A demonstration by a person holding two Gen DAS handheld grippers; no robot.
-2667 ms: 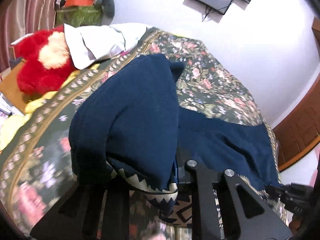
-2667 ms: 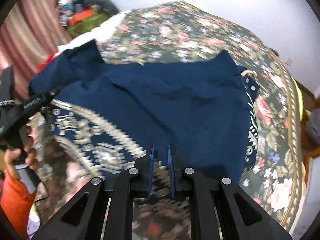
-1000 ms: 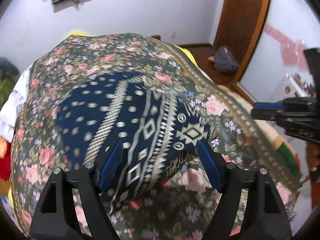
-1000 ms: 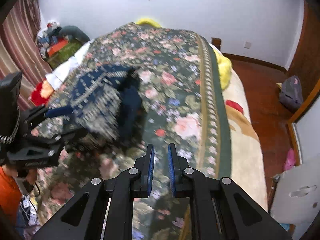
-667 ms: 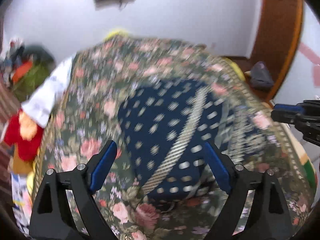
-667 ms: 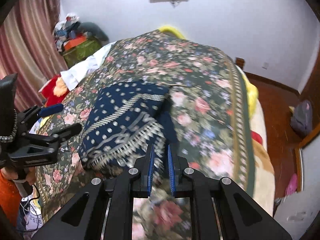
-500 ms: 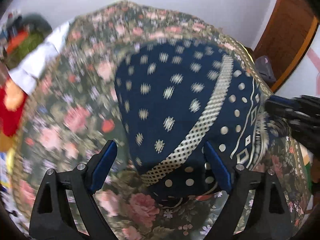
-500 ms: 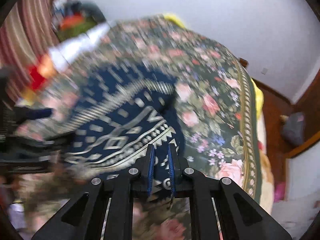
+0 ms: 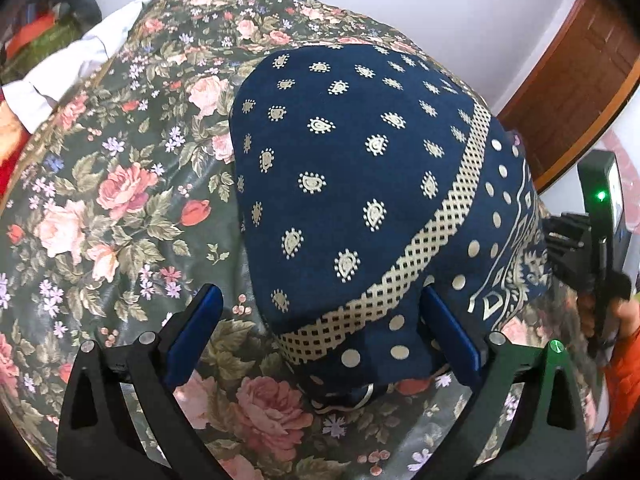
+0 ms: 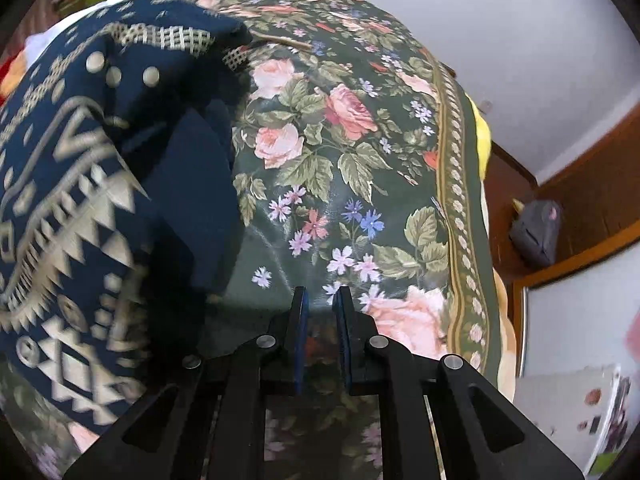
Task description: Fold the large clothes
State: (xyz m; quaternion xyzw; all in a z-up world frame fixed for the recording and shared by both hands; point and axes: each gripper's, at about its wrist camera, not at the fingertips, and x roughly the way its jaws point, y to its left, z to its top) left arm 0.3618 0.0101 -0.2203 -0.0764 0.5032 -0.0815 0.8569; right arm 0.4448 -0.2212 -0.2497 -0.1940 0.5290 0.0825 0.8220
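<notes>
The bed's dark-green rose-printed cover (image 9: pixel 120 200) carries the folded navy garment with cream motifs (image 9: pixel 352 184), its near end between the left gripper (image 9: pixel 320 332) fingers, which have just spread wide, released. Right gripper (image 10: pixel 322 312) fingers are clenched empty, the garment to their left; brushing it risks undoing loose layers.

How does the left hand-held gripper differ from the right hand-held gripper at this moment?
The left hand-held gripper has its jaws wide open, having just been opening, while the right hand-held gripper is shut. The folded navy garment lies between the left one's fingers; the right one's fingers hold nothing. Both point down at the floral bedspread.
</notes>
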